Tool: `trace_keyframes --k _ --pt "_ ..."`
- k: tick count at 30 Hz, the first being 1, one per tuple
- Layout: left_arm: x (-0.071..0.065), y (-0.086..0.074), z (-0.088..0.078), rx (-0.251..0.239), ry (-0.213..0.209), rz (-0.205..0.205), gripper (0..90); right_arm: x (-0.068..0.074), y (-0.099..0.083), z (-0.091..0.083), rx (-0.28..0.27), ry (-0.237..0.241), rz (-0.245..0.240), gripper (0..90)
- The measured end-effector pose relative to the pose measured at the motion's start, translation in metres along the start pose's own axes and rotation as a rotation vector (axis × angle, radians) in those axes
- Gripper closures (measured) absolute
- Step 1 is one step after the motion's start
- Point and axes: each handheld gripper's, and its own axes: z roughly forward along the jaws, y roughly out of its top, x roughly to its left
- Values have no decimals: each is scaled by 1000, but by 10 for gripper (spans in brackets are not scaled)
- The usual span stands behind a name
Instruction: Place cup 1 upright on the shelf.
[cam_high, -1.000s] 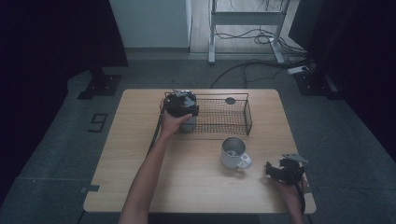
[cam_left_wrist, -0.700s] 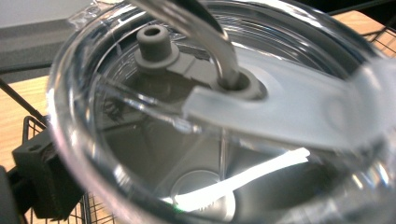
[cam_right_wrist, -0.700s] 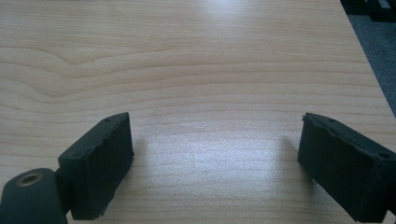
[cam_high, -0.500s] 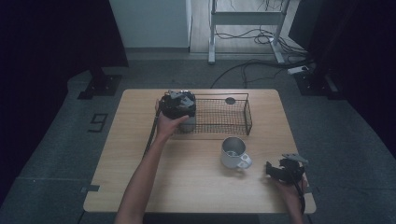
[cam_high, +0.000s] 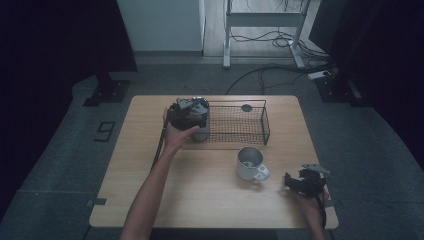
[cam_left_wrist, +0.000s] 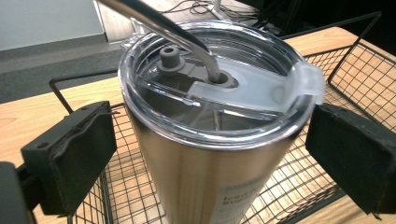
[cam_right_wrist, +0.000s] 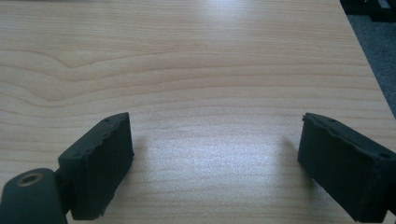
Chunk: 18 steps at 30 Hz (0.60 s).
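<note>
The steel tumbler (cam_left_wrist: 205, 158) stands straight up in the left end of the black wire basket (cam_high: 250, 127). Its long side runs up and down, and its top points at the ceiling. It gets a bit thinner toward the bottom. A clear plastic lid (cam_left_wrist: 219, 84) sits on top. A bent metal straw (cam_left_wrist: 163, 28) sticks out of a hole in the lid and leans up and away to the upper left in the left gripper view. A small grey plug (cam_left_wrist: 169, 58) sits on the lid next to the straw.

There is a small label low on the side of the tumbler. It has grey writing, but it is too blurry and cut off to read.

The left gripper (cam_left_wrist: 205, 154) has one black pad (cam_left_wrist: 70, 154) on each side of the tumbler, just under the lid. The jaws have just been closing a little with the tumbler between them. You can see a gap on both sides, so the pads do not press on it.

In the high view, the left gripper (cam_high: 189, 114) is at the left end of the basket, at the back of the wooden table (cam_high: 150, 200).

The right gripper (cam_high: 305, 181) is near the front right corner of the table. Its two pads (cam_right_wrist: 100, 163) are spread wide apart with bare wood between them. A steel mug (cam_high: 250, 164) with a handle stands nearby, in front of the basket.
</note>
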Motion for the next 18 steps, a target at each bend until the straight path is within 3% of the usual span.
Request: trace_keyframes --k 4,8,18 --pt "-5 -1 -5 -4 -18 -2 22 0 0 0 0 0 0 100" --pt "-8 -3 -13 4 -19 22 19 0 0 0 0 0 0 100" --pt "-2 -23 -29 25 -51 6 31 0 0 0 -2 -7 4 103"
